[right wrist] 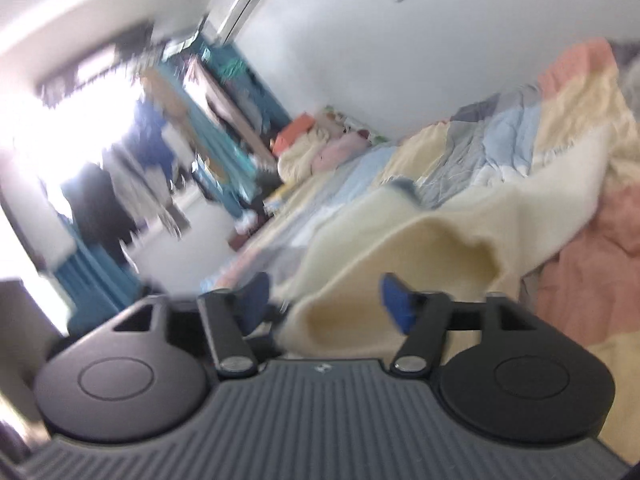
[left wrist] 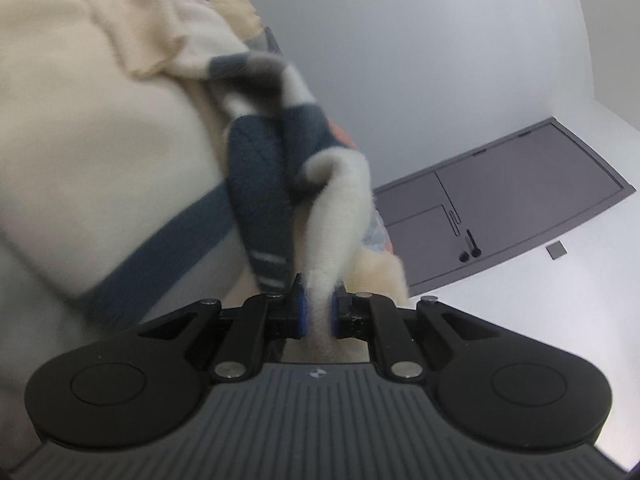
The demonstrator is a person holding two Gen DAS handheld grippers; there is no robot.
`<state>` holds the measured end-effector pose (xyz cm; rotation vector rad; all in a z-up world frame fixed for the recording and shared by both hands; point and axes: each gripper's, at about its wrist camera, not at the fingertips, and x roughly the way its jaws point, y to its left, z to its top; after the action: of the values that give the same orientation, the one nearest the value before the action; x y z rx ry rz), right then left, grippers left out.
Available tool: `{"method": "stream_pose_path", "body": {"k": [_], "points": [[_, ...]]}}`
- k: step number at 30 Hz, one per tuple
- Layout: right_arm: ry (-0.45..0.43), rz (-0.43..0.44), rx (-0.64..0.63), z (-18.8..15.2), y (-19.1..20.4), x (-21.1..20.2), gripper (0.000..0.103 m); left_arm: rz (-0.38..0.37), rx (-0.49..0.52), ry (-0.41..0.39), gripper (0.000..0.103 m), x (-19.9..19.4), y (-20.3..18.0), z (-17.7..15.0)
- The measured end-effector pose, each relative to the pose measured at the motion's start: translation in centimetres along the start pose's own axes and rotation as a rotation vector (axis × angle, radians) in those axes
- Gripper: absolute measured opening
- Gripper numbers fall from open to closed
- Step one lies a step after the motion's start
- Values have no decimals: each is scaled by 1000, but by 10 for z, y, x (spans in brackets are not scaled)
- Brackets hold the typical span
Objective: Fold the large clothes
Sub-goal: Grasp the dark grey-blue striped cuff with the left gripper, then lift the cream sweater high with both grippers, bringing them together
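The left gripper [left wrist: 318, 314] has its jaws closed tight on a fuzzy cream fold of the sweater [left wrist: 96, 152], which rises from the blue pads in a twisted rope of cream and navy bands, the body spreading up to the left. The right gripper [right wrist: 324, 300] stands with jaws wide apart, holding nothing; cream sweater fabric [right wrist: 420, 240] lies between and just beyond them, draped over the patchwork quilt [right wrist: 520, 128] on the bed.
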<state>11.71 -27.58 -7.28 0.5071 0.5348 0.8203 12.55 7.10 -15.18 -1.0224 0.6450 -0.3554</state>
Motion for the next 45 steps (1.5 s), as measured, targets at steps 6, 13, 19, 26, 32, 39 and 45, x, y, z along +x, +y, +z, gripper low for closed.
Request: {"method": "stream_pose_path", "body": {"k": [6, 13, 19, 26, 32, 39, 45], "points": [[-74, -85, 129, 17, -31, -7, 81, 51, 30, -4, 12, -10, -5, -20], [59, -218, 92, 52, -42, 55, 81, 88, 86, 64, 12, 13, -11, -26], [199, -344, 71, 49, -66, 103, 77, 103, 95, 77, 12, 13, -4, -28], [155, -379, 260, 22, -100, 69, 21, 102, 57, 91, 13, 13, 6, -23], [86, -253, 175, 15, -54, 34, 20, 70, 43, 91, 24, 9, 8, -20], [96, -186, 140, -5, -18, 35, 20, 92, 24, 135, 44, 28, 10, -26], [102, -186, 57, -8, -1, 39, 23, 87, 84, 111, 12, 27, 2, -19]]}}
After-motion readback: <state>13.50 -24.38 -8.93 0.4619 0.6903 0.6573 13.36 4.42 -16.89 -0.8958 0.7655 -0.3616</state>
